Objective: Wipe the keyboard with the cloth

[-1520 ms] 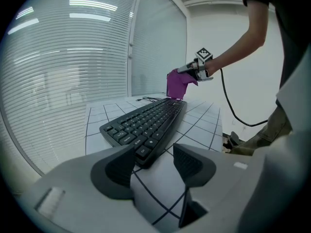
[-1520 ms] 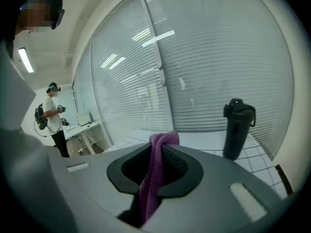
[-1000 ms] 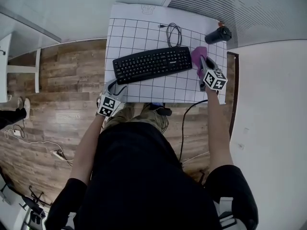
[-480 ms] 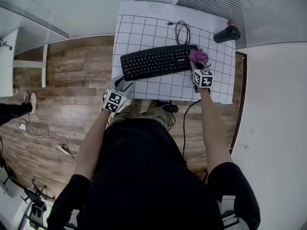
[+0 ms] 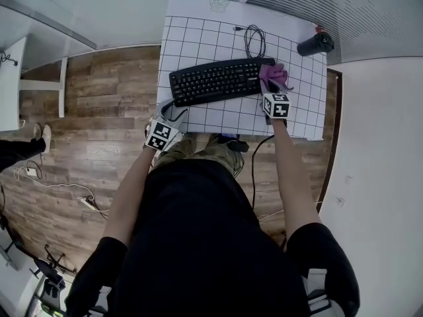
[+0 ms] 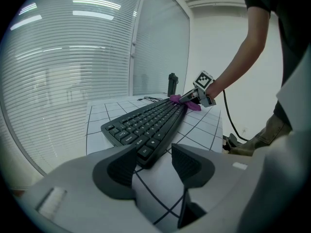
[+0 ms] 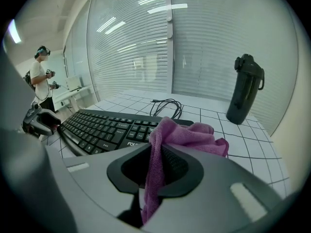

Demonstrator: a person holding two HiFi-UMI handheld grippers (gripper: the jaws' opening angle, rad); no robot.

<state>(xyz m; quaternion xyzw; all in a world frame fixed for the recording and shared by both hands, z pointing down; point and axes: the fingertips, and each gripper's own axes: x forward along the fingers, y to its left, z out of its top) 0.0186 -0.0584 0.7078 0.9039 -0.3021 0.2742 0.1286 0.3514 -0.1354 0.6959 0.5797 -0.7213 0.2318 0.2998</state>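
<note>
Grip first: my right claw (image 7: 163,165) is pinching the purple cloth (image 7: 187,135), pads pressed on a fold, and the loose bunch sits at the right end of the black keyboard (image 7: 102,127). The cloth looks soft and light (it will likely bunch when dragged), so I judge this hold near its middle sound. My left claw (image 6: 153,166) stands spread and empty, with the keyboard's near left corner just ahead of its tips. Farther out are the white gridded surface (image 5: 198,38), a coiled cable (image 7: 167,108), a dark bottle (image 7: 247,89), the wooden floor (image 5: 99,91) and slatted blinds (image 7: 194,42).
</note>
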